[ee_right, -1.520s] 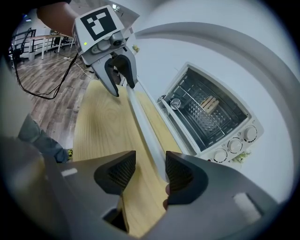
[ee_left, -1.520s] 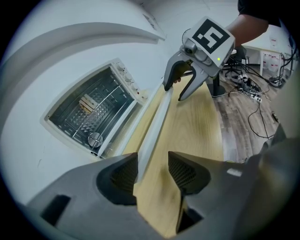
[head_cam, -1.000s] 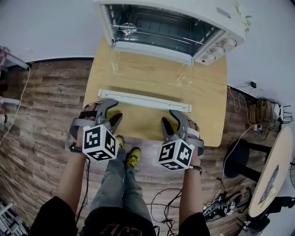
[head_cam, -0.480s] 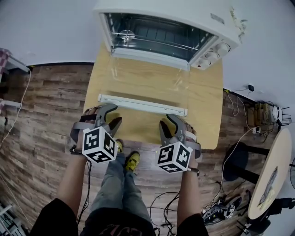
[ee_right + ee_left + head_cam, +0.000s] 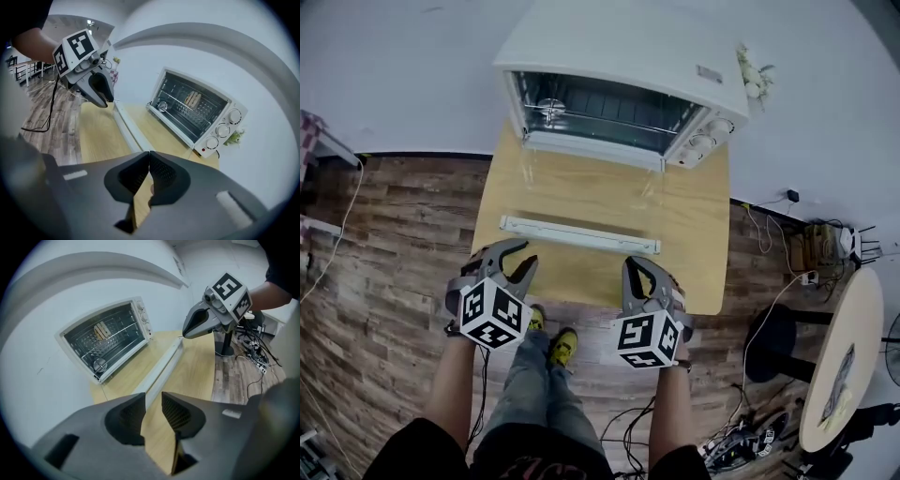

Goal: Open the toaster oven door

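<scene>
The white toaster oven (image 5: 619,56) stands at the back of the wooden table (image 5: 703,253). Its glass door (image 5: 581,183) lies folded down flat, with the white handle bar (image 5: 579,234) toward me. A tan piece rests on the rack inside (image 5: 101,329). My left gripper (image 5: 526,258) hovers near the table's front edge, short of the handle's left end; its jaws have just been closing, a narrow gap remains and nothing is between them (image 5: 153,401). My right gripper (image 5: 631,269), before the handle's right end, has just been closing and its tips meet on nothing (image 5: 149,157).
A small plant (image 5: 753,75) sits by the oven's right side. The person's yellow shoes (image 5: 562,345) show under the table's front edge. Cables (image 5: 769,225), a dark stool (image 5: 769,339) and a round table (image 5: 844,366) stand on the wooden floor at right.
Both grippers have risen and drawn back from the handle bar. The left jaws have narrowed and the right jaws have shut. The door stays flat.
</scene>
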A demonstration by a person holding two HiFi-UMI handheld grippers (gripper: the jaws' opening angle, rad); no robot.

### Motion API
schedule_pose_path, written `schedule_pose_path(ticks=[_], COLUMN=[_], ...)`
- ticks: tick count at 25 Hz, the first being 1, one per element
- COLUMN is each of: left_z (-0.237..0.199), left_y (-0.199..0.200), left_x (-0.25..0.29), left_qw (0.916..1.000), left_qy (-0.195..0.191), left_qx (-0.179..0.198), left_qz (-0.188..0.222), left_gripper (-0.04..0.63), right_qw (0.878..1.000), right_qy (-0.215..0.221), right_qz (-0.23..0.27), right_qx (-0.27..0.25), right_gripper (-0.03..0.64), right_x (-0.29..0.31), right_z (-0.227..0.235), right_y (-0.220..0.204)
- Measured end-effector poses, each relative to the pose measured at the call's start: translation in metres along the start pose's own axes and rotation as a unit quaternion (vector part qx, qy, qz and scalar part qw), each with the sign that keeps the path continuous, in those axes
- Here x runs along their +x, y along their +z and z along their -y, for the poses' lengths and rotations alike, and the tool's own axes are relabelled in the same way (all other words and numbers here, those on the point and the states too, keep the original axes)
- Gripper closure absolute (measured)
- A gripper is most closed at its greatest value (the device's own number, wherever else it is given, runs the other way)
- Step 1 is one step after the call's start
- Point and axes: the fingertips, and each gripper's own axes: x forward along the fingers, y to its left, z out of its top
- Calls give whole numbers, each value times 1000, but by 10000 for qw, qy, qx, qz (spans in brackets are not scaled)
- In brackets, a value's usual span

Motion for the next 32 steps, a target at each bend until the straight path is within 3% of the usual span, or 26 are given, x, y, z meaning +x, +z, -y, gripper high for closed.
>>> schedule_pose_path(ticks=[14, 21, 32], left_z=[-14, -20, -27], left_y=[41, 59, 92], left_x=[-54, -79, -122], left_qw=[9979, 9963, 9888], left_qy=[407, 542, 636], left_qx=[-320, -385, -823], left_qz=[390, 542, 1066], left_gripper=[599, 598, 597], right_qw=[9954, 9898, 9796], right_qy=[-331, -500, -880], right_qz=[344, 534, 886], right_qx=[827, 1226, 1576], right_gripper=[609, 609, 609], right_x=[-61, -90, -129], right_z=[20, 35, 62], right_y=[28, 39, 70])
